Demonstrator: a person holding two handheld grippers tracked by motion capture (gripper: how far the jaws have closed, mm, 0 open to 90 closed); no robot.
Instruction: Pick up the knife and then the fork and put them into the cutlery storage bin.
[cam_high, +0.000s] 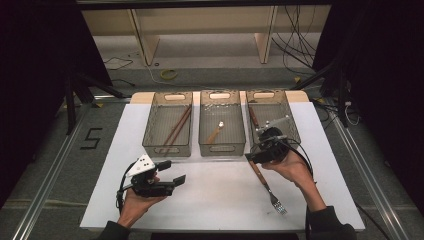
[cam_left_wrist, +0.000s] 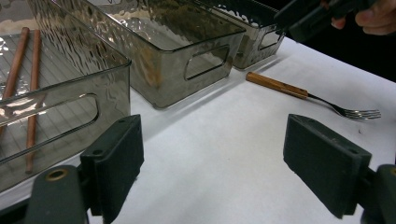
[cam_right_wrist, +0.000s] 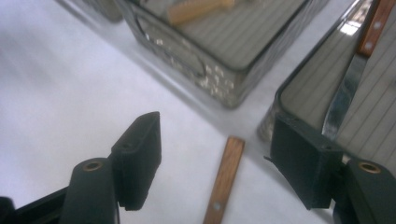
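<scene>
Fork (cam_high: 267, 184) with a wooden handle lies on the white table (cam_high: 220, 200) at five o'clock, handle toward the bins, so the right gripper (cam_right_wrist: 215, 163), jaws apart, straddles that handle, likely to grasp it, while the left gripper (cam_left_wrist: 212, 158) idles open.

We see a fork (cam_high: 267, 186) with a smooth, reddish wooden handle and a shiny metal neck and tines, lying on a matt white tabletop (cam_high: 220, 200). The three bins (cam_left_wrist: 177, 56) look like smoky, translucent plastic, glossy, with rippled walls and ribbed floors. The chopsticks (cam_left_wrist: 18, 60) look like plain brown wood. The right gripper (cam_right_wrist: 219, 163) has matt black jaws.
</scene>
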